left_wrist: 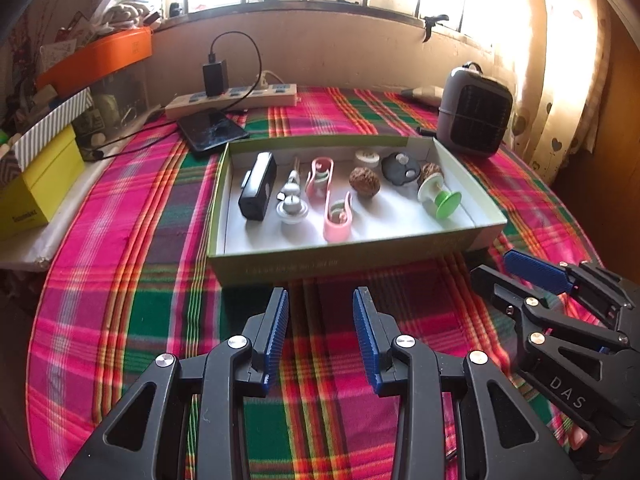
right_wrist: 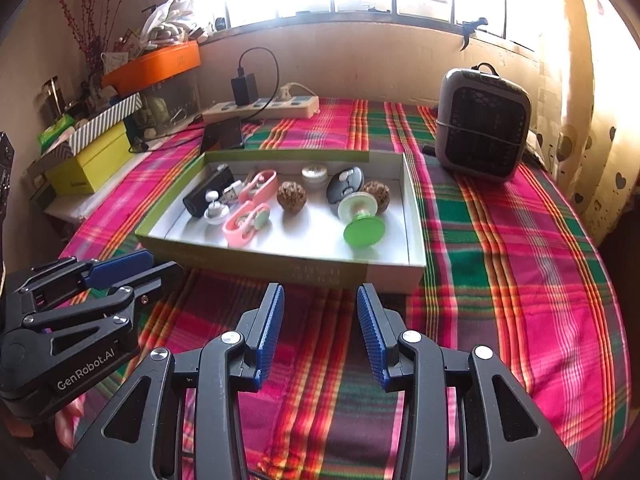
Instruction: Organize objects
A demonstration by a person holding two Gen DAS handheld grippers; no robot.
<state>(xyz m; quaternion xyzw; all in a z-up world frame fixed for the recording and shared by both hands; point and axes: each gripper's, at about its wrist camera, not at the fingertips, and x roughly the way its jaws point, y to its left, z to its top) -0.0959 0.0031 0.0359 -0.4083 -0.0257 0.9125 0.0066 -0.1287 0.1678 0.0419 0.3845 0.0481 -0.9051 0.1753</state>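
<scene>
A shallow green-sided box (left_wrist: 344,258) (right_wrist: 356,270) lies on the plaid tablecloth and holds small items: a black device (left_wrist: 258,186) (right_wrist: 208,196), two pink clips (left_wrist: 336,216) (right_wrist: 244,222), two walnuts (left_wrist: 364,182) (right_wrist: 291,196), a green-and-white spool (left_wrist: 438,196) (right_wrist: 362,220), a dark round case (left_wrist: 400,169) (right_wrist: 344,184) and a white round piece (left_wrist: 290,206) (right_wrist: 216,210). My left gripper (left_wrist: 320,300) (right_wrist: 132,268) hovers open before the box's near wall, nothing between its fingers. My right gripper (right_wrist: 320,296) (left_wrist: 504,268) hovers open beside it, likewise holding nothing.
A grey fan heater (left_wrist: 474,114) (right_wrist: 482,128) stands at the back right. A power strip with a charger (left_wrist: 236,96) (right_wrist: 264,106) and a phone (left_wrist: 212,130) (right_wrist: 224,136) lie behind the box. Yellow and orange boxes (left_wrist: 40,184) (right_wrist: 90,164) are stacked at the left. A curtain (right_wrist: 592,120) hangs at the right.
</scene>
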